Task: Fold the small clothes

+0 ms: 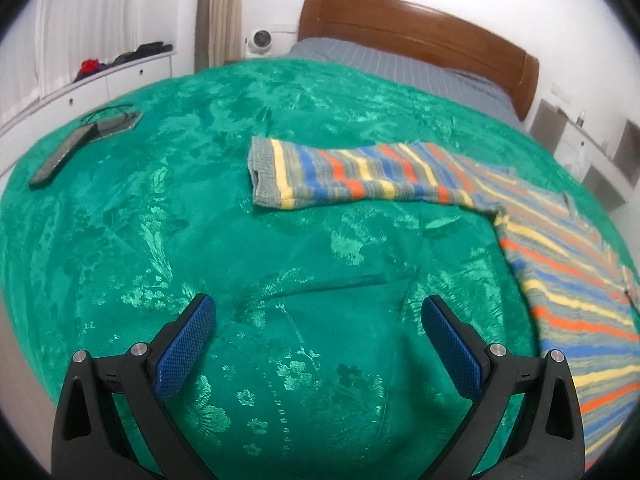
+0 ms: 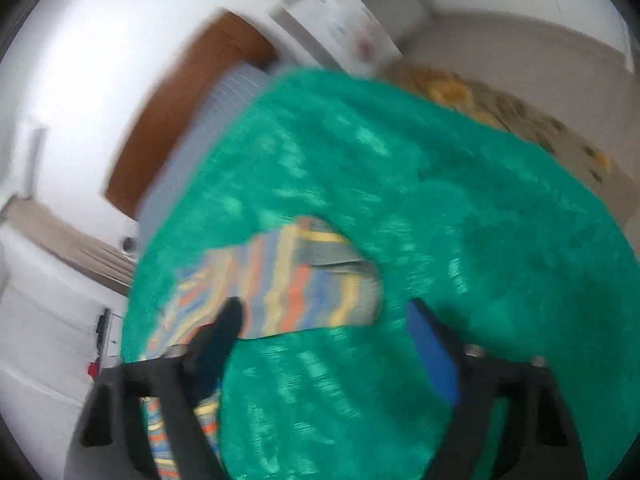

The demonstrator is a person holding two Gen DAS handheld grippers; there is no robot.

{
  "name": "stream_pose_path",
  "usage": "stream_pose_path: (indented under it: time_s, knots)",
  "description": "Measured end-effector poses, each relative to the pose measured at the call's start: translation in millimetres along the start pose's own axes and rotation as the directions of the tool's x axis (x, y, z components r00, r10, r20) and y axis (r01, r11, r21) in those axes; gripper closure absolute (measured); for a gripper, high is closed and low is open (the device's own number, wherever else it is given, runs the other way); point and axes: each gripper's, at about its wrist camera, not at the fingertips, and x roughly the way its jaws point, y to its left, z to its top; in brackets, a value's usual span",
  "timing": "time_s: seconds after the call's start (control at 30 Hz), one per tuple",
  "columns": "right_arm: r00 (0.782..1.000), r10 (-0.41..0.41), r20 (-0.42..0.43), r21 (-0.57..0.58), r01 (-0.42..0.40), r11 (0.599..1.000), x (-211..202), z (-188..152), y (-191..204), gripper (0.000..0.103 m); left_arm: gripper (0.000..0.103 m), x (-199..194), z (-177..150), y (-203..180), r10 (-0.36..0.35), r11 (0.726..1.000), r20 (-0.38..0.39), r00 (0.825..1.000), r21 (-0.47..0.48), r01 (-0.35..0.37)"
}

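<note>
Striped knitted sweater (image 1: pixel 400 178) in grey, blue, orange and yellow lies spread on the green floral bedspread (image 1: pixel 200 200), one sleeve stretched out flat. Left gripper (image 1: pixel 318 326) hovers spread and empty above bare cover. Right wrist view, blurred: right gripper (image 2: pixel 324 320) spread, empty, beside the sweater. No legible writing.

Pretty blurry here: my right tongs (image 2: pixel 324 316) gape wide over the shiny green patterned bedspread (image 2: pixel 460 208), with nothing gripped, and the rainbow-striped knit garment (image 2: pixel 288 280) lies just ahead.
</note>
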Motion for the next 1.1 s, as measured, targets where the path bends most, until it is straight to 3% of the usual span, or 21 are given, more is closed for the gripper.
stream_pose_path:
  time_s: [0.07, 0.1, 0.23, 0.3, 0.37, 0.4, 0.43, 0.53, 0.63, 0.7, 0.87, 1.03, 1.1]
  knots:
    - [0.991, -0.132, -0.023, -0.151, 0.127, 0.98, 15, 10, 7, 0.026, 0.0, 5, -1, -1, 0.015, 1.0, -0.014, 1.0, 0.007, -0.015]
    - [0.981, -0.193, -0.029, -0.27, 0.178, 0.946, 24, 11, 16, 0.026, 0.0, 6, -3, -2, 0.021, 1.0, -0.017, 1.0, 0.008, -0.02]
    - [0.961, -0.275, -0.04, -0.533, 0.212, 0.819, 58, 1, 41, 0.026, 0.0, 16, -4, -2, 0.051, 0.999, -0.043, 0.998, 0.014, -0.051]
    - [0.962, -0.271, -0.019, -0.552, 0.216, 0.806, 65, 6, 45, 0.033, 0.0, 18, -5, -4, 0.069, 0.997, -0.045, 0.997, 0.027, -0.068]
    - [0.973, -0.227, -0.036, -0.46, 0.186, 0.869, 68, 20, 31, 0.047, 0.0, 18, -7, -6, 0.082, 0.996, -0.044, 0.996, 0.041, -0.08]
    - [0.981, -0.191, -0.041, -0.391, 0.16, 0.906, 66, 29, 19, 0.067, 0.0, 18, -8, -7, 0.085, 0.995, -0.043, 0.995, 0.047, -0.083]
    - [0.982, -0.187, -0.034, -0.346, 0.164, 0.924, 65, 32, 11, 0.099, 0.0, 18, -9, -8, 0.088, 0.995, -0.042, 0.995, 0.052, -0.086]
    - [0.99, -0.134, -0.051, -0.185, 0.123, 0.975, 56, 47, -15, 0.099, 0.0, 19, -10, -9, 0.093, 0.994, -0.043, 0.995, 0.06, -0.09]
    - [0.991, -0.114, -0.066, -0.134, 0.104, 0.985, 43, 59, -17, 0.099, 0.0, 21, -10, -11, 0.098, 0.993, -0.044, 0.994, 0.069, -0.095]
    - [0.996, -0.054, -0.076, -0.102, 0.046, 0.994, 33, 68, -6, 0.099, 0.0, 21, -10, -11, 0.098, 0.993, -0.043, 0.994, 0.069, -0.095]
    - [0.984, 0.134, -0.115, -0.163, -0.152, 0.975, 19, 67, 95, 0.099, 0.0, 22, -11, -11, 0.09, 0.994, -0.043, 0.995, 0.065, -0.087]
    - [0.934, 0.282, -0.219, -0.287, -0.338, 0.896, 27, 39, 225, 0.099, 0.0, 25, -10, -10, 0.077, 0.995, -0.048, 0.996, 0.062, -0.074]
    - [0.915, 0.297, -0.272, -0.333, -0.379, 0.863, 43, 20, 267, 0.099, 0.0, 25, -10, -9, 0.073, 0.996, -0.049, 0.996, 0.061, -0.07]
